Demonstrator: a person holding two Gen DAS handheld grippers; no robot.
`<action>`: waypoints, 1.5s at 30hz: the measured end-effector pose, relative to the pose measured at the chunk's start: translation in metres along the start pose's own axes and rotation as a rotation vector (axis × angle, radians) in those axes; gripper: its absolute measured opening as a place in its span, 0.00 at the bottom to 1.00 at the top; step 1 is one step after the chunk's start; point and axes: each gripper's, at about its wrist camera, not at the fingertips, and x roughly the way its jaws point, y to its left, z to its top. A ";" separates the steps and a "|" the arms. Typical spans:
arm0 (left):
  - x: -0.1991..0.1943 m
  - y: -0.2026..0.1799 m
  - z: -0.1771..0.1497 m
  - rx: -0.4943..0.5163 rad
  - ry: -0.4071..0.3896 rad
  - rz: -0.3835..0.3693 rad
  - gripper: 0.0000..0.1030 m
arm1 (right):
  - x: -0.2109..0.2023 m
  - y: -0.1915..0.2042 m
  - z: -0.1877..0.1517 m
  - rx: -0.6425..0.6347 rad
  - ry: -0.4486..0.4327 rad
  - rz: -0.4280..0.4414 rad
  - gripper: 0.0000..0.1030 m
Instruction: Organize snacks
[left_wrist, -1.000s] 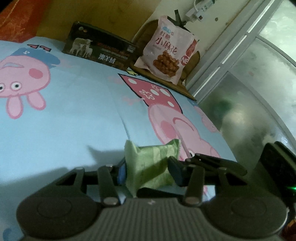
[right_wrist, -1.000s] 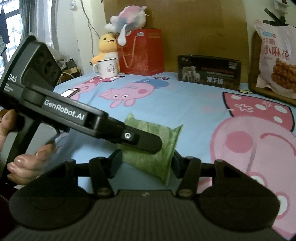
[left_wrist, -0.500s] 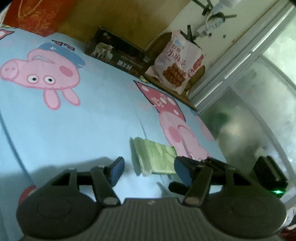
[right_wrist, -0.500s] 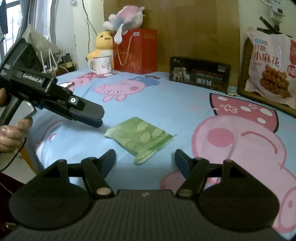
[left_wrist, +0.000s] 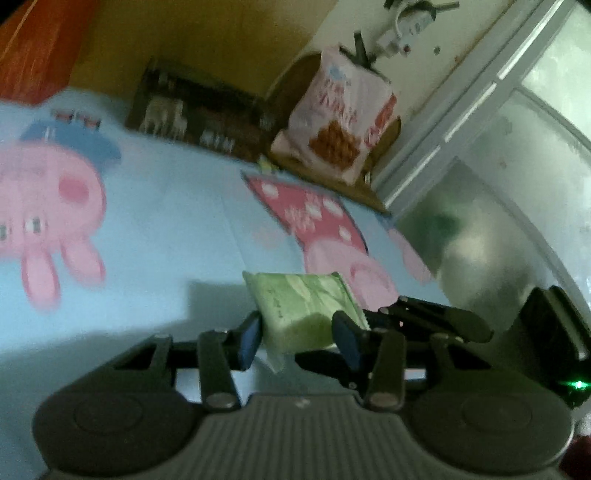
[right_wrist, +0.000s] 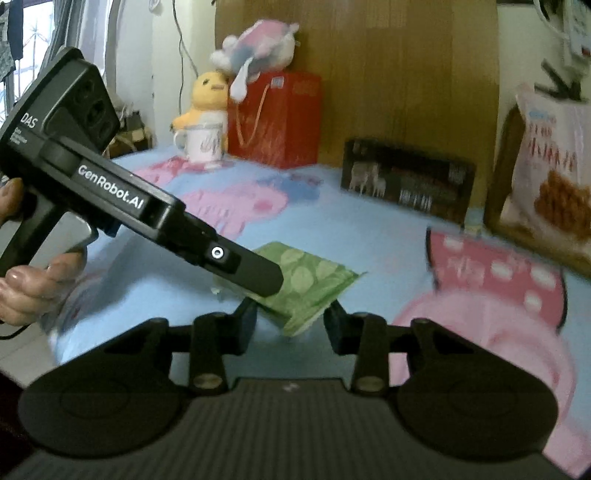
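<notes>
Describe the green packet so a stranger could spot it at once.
Start at the blue cartoon-pig bedsheet. Near its front edge, away from the headboard, the green packet sits between both tongs. It is flat and leaf-patterned, unlike the big pink snack bag and dark box at the back.

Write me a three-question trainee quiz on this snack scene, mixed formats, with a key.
1. True or false: the white mug stands just in front of the yellow plush toy.
2. What lies between the fingers of the left gripper? A) a green packet B) a tin can C) nothing
3. Which stands nearer the pink snack bag: the dark box or the red bag?

Key
1. True.
2. A. Its jaws have just been closing, with the packet between them.
3. The dark box.
</notes>
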 end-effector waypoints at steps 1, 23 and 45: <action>-0.001 0.000 0.012 0.011 -0.017 0.006 0.40 | 0.004 -0.002 0.009 -0.013 -0.018 -0.009 0.42; 0.129 0.089 0.238 0.063 -0.178 0.340 0.46 | 0.194 -0.162 0.138 0.148 -0.078 -0.174 0.61; -0.044 -0.050 0.007 0.175 -0.319 0.475 1.00 | -0.005 -0.050 0.015 0.504 -0.151 -0.147 1.00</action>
